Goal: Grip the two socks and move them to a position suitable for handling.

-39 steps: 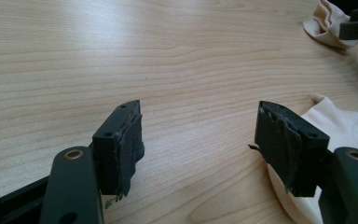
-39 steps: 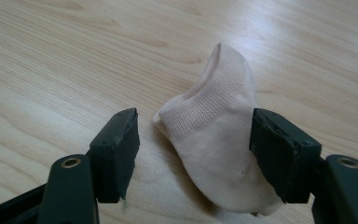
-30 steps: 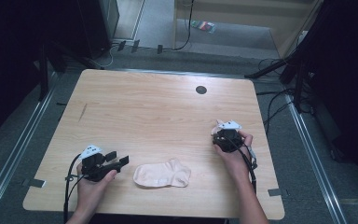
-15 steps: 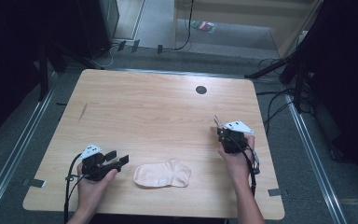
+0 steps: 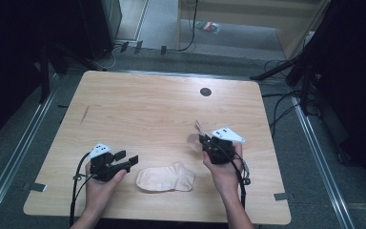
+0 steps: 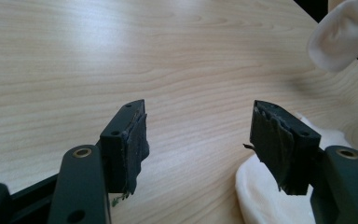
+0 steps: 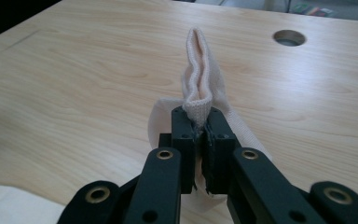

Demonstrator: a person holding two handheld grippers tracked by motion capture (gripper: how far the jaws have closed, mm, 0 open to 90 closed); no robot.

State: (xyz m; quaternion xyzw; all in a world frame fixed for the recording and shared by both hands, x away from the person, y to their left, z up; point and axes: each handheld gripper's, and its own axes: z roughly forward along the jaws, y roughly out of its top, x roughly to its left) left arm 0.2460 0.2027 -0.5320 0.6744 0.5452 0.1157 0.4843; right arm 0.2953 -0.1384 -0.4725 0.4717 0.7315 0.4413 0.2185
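Observation:
A pale pink sock point(image 5: 167, 178) lies flat near the table's front edge, between the two hands. My right gripper point(image 5: 203, 139) is shut on a second pale sock point(image 7: 199, 88), pinching its ribbed cuff so that the fabric stands up beyond the jaws and hangs down around them. That held sock point(image 5: 194, 141) hovers just above the wood at the right. My left gripper point(image 5: 127, 159) is open with nothing between its jaws, just left of the flat sock point(image 6: 265, 196), whose edge lies under the right-hand jaw. The held sock point(image 6: 342, 35) shows farther off.
The wooden table point(image 5: 143, 114) has a round cable hole point(image 5: 205, 91) near its far edge. Cables and dark stands run along the floor to the right, and a metal rail point(image 5: 14, 157) lines the left side.
My right gripper has lifted the second sock slightly and swung it toward the table's middle. The left gripper and the flat sock have stayed put.

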